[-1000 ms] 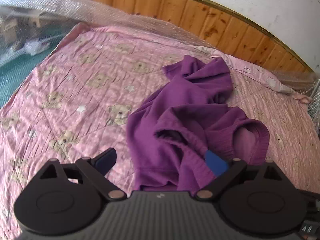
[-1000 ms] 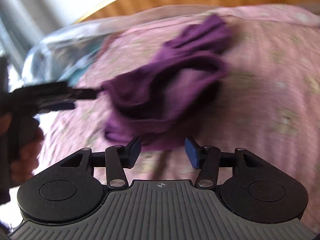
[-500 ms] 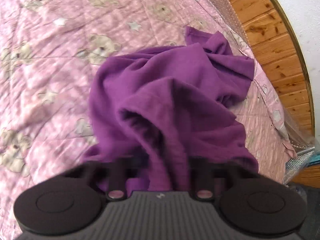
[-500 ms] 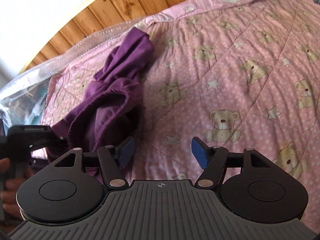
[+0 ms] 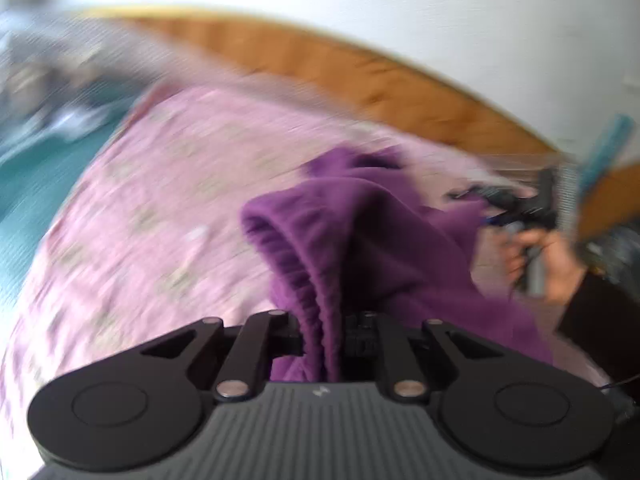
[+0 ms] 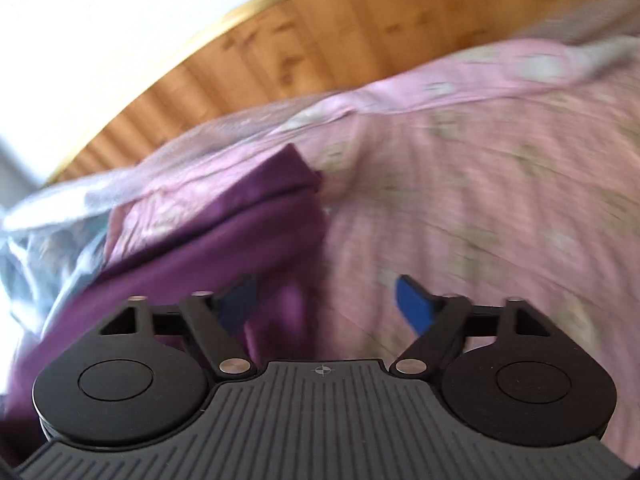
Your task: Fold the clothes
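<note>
stretching from near us toward the wooden headboard [image 6: 304,40], the purple garment [image 5: 360,240] has its long axis going away from our tongs (both views are blurred, so small details we cannot tell). it lies on the pink quilt [image 5: 160,208] of the bed, and its far end, a narrow folded part, points to the headboard in the right wrist view [image 6: 256,208].

our left gripper [image 5: 322,336] is clenched on the garment: a gathered, ribbed edge of the cloth goes down between the two fingers, which stand close together with only cloth between them. from there the cloth rises into a hump just in front of the fingers.

our right gripper [image 6: 324,304] is released, its jaws standing wide apart. the garment lies at its left side; the left blue pad [image 6: 236,304] is over the purple cloth, and the right blue pad [image 6: 414,308] is over bare quilt. whether the left pad touches the cloth, we cannot tell. in the left wrist view we see this right gripper [image 5: 516,204] held by our right hand [image 5: 536,256], beside the right edge of the garment.

to the left of the garment the quilt is wide and bare up to its edge, where a teal surface [image 5: 36,184] begins. to the right of the right gripper there is also open quilt.
</note>
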`<state>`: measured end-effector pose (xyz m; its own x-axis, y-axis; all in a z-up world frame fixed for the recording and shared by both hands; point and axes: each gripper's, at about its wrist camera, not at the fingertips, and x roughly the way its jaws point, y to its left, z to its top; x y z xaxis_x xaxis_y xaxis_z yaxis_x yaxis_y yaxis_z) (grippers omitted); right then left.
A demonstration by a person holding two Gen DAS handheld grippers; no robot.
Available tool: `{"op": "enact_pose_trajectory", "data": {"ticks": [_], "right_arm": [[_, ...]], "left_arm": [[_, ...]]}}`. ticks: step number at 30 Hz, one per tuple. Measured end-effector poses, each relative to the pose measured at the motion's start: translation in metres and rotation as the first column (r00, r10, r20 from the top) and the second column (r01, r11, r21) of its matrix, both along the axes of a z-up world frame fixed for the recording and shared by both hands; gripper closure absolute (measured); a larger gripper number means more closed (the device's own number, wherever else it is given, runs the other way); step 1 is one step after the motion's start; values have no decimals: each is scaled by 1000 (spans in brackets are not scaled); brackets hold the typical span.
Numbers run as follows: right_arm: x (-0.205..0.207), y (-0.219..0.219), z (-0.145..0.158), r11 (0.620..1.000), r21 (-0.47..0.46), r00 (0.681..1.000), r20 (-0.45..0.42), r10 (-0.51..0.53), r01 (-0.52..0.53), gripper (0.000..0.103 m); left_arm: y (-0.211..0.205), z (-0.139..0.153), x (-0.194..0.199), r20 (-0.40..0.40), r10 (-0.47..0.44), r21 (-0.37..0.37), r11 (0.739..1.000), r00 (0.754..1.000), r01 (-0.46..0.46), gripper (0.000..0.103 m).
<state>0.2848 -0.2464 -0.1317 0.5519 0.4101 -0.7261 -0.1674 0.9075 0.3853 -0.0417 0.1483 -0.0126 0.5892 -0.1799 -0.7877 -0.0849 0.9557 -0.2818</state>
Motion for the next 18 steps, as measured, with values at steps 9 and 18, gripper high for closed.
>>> {"op": "enact_pose_trajectory", "data": {"ticks": [9,18], "right_arm": [[98,109,-64,977,-74,974,-126,190,-201,17],[134,107,-51,993,21,990,-84,116,-115,91]], "left_arm": [[30,-36,-23,-102,252,99,965,962,-243,93],[22,-13,-24,-14,231,121,966,973,-228,94]]}}
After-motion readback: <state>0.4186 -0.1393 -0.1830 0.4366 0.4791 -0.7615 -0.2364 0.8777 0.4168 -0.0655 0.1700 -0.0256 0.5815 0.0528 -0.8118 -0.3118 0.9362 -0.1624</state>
